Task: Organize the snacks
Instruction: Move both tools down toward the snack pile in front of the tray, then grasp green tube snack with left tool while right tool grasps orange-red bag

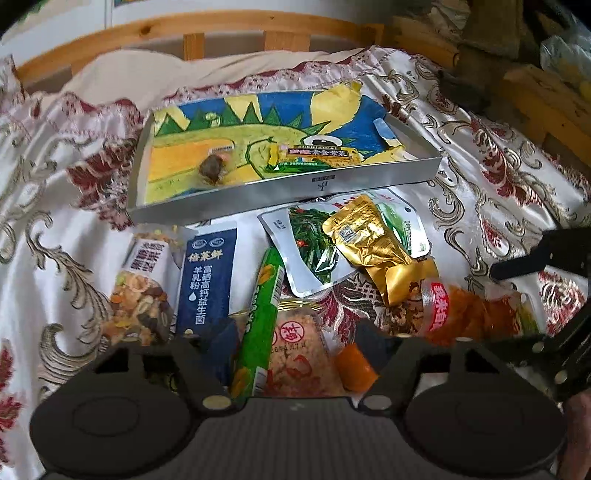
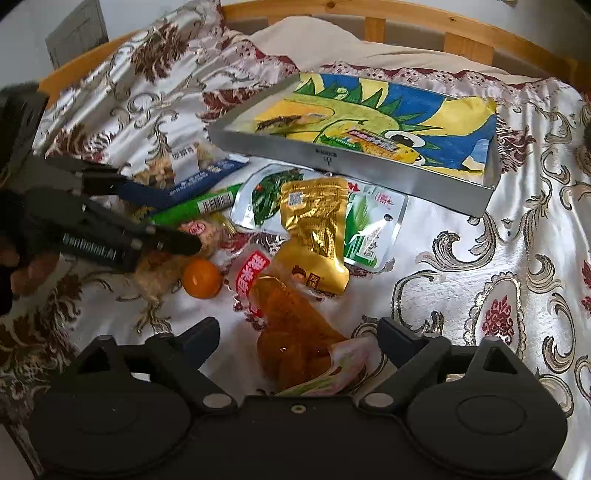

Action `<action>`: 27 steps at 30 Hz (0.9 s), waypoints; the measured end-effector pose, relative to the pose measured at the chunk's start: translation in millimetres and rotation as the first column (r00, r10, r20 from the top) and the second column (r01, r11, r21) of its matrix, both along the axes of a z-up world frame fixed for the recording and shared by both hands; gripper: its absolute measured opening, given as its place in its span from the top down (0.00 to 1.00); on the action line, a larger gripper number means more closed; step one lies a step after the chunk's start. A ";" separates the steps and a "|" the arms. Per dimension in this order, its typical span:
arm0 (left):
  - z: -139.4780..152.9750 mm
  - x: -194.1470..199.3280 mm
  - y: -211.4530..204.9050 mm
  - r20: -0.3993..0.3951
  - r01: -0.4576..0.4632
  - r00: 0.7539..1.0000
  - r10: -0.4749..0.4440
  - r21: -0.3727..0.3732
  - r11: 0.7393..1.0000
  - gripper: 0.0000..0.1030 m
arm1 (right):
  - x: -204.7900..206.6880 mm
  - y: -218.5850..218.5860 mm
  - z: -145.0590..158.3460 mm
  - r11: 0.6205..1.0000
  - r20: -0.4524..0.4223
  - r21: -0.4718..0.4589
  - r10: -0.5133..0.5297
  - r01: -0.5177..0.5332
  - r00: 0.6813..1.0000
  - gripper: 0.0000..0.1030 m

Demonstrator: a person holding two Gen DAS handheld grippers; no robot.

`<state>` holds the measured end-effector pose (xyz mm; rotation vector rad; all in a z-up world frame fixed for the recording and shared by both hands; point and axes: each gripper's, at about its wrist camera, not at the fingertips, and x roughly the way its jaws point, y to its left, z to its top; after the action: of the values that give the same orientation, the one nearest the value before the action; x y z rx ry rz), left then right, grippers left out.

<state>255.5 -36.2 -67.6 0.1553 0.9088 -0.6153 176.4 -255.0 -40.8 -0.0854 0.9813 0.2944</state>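
Snack packs lie heaped on a patterned bedspread in front of a silver tray (image 1: 280, 194) (image 2: 332, 157). The tray holds a yellow-green bar (image 1: 314, 157) and a small brown sweet (image 1: 211, 168). My left gripper (image 1: 297, 338) is open low over the heap, with a green stick pack (image 1: 262, 310) and a pink packet (image 1: 299, 350) between its fingers; no pad presses on either. My right gripper (image 2: 299, 332) is open astride a clear orange-red pouch (image 2: 291, 325) without gripping it. A gold pouch (image 2: 314, 221) lies on green vegetable pouches (image 2: 258, 199).
A nut mix bag (image 1: 144, 295) and a blue sachet (image 1: 207, 280) lie at the heap's left, and a small orange (image 2: 202, 278) lies beside the pouch. A wooden bed frame (image 1: 184, 27) runs behind. Bare bedspread (image 2: 480, 277) stretches to the right. A hand (image 2: 22, 269) holds the left gripper.
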 end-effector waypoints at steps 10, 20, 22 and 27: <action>-4.7 13.1 2.5 -0.016 -0.023 1.000 0.023 0.000 1.000 0.54 | 5.6 7.5 -11.3 0.997 -0.001 -0.079 0.016 -0.016 1.000 0.18; -5.7 14.6 0.4 -0.011 -0.061 0.998 0.062 0.046 0.997 0.80 | 11.5 16.3 -32.9 0.985 -0.043 -0.171 0.017 -0.025 0.999 0.23; -6.7 14.5 -0.3 -0.005 -0.057 0.998 0.058 0.050 0.997 0.80 | 11.4 16.1 -31.4 0.985 -0.041 -0.173 0.010 -0.017 0.999 0.28; -8.9 19.0 -2.9 -0.003 -0.071 0.997 0.071 0.042 0.997 0.79 | 10.5 17.9 -28.4 0.986 -0.032 -0.166 -0.012 0.006 0.999 0.32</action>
<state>274.5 -39.1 -76.5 0.1588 0.9278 -0.5306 187.0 -237.1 -69.2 -0.2281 1.0376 0.2059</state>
